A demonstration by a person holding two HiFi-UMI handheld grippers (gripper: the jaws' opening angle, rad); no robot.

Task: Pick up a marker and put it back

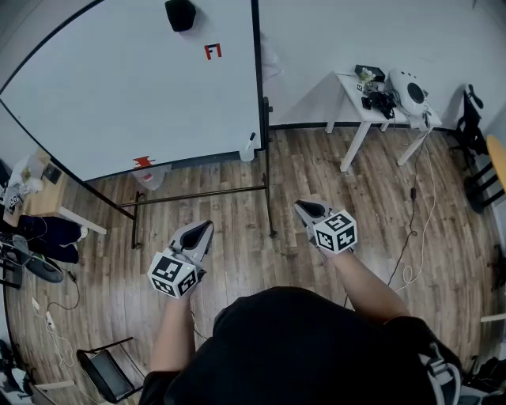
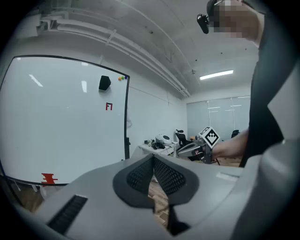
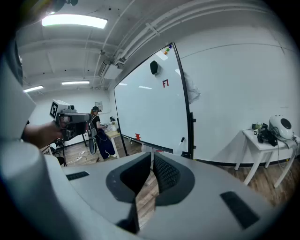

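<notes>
A large whiteboard [image 1: 118, 87] stands on a black frame over the wood floor. A dark-capped marker [image 1: 251, 139] sits at its lower right corner, and it shows small in the right gripper view as the marker [image 3: 182, 139]. A red object [image 1: 143, 162] lies on the board's lower edge and a black eraser [image 1: 180, 14] sticks near the top. My left gripper [image 1: 207, 228] and right gripper [image 1: 302, 207] hover at waist height, well short of the board. The jaws of the left gripper [image 2: 153, 159] and right gripper [image 3: 152, 157] are together with nothing between them.
A white table [image 1: 353, 85] with a white helmet-like device [image 1: 408, 89] stands at the back right, and cables trail from it across the floor. A wooden desk [image 1: 46, 199] is at the left and a folding chair [image 1: 111, 370] near my left foot. A person [image 3: 100, 136] stands beyond the board.
</notes>
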